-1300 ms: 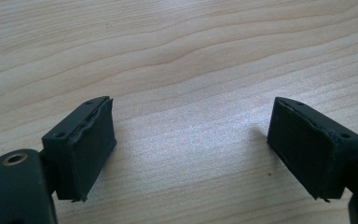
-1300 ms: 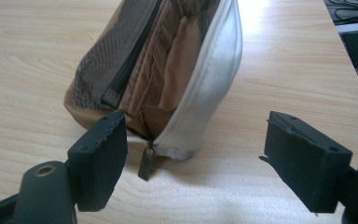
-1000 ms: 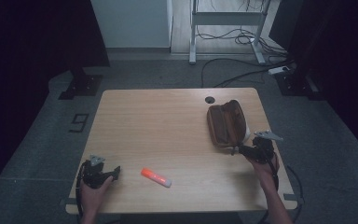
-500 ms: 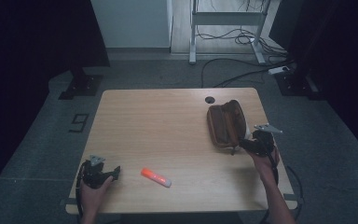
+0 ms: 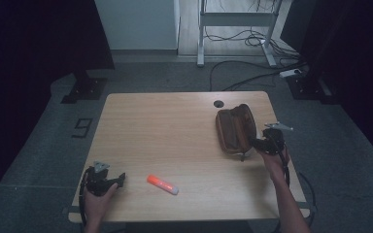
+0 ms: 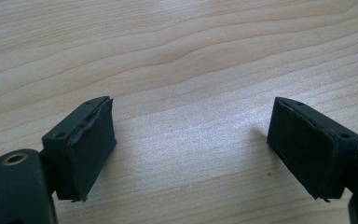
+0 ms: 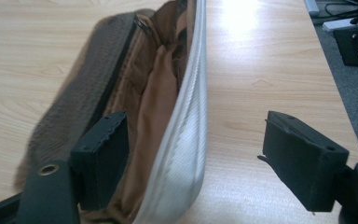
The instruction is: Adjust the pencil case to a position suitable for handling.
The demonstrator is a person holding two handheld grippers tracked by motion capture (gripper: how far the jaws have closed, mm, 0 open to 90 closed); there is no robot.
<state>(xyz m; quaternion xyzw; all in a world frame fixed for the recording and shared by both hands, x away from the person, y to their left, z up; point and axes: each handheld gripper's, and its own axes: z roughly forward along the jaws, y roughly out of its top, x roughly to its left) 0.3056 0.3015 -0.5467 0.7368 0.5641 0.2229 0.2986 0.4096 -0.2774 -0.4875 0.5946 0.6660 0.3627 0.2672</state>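
Brown pouch (image 5: 236, 128): right gripper (image 5: 262, 144) drew nearer.

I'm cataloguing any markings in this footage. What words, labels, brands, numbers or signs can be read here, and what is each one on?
"9": a dark figure on the grey floor left of the table; it could also be a 6 seen from the other side.
The orange marker may carry print, too small to read.
The brown pouch shows no readable text.

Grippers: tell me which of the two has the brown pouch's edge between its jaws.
The right gripper: its open jaws straddle the brown pouch's unzipped edge. The left gripper has bare table between its jaws.
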